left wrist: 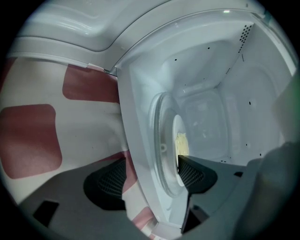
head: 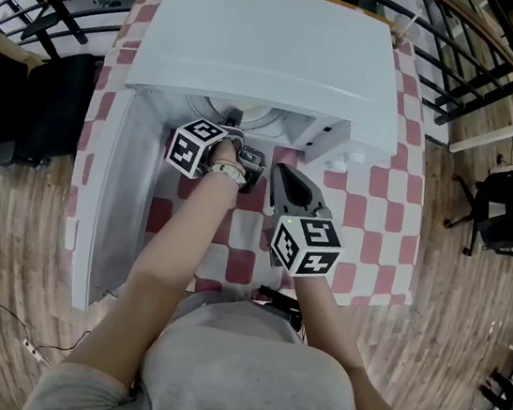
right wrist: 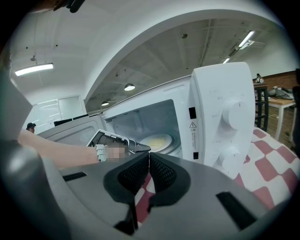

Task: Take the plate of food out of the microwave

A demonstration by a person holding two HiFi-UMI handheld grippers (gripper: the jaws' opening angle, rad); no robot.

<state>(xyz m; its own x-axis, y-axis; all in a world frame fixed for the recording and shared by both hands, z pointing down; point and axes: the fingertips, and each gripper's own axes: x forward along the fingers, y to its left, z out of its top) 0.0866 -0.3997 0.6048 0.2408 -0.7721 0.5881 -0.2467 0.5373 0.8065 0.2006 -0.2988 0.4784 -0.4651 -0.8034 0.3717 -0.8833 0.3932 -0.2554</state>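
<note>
The white microwave (head: pixel 269 49) stands with its door (head: pixel 111 198) swung open to the left. Inside, a white plate (left wrist: pixel 180 143) with yellow food lies on the glass turntable (left wrist: pixel 161 140); the right gripper view also shows the plate (right wrist: pixel 157 140). My left gripper (left wrist: pixel 150 178) is open at the cavity mouth. One pad (left wrist: pixel 194 173) reaches in over the plate's near edge, the other pad (left wrist: pixel 108 183) stays outside the front sill. In the head view the left gripper (head: pixel 232 141) is half hidden under the microwave's top. My right gripper (right wrist: pixel 149 161) is shut and empty, held in front of the opening.
The microwave sits on a red-and-white checkered tablecloth (head: pixel 378 216). Its control panel with two knobs (right wrist: pixel 229 112) is right of the cavity. Black railings (head: pixel 465 68) and a wooden floor (head: pixel 7 231) surround the table. A dark chair (head: pixel 512 207) stands at right.
</note>
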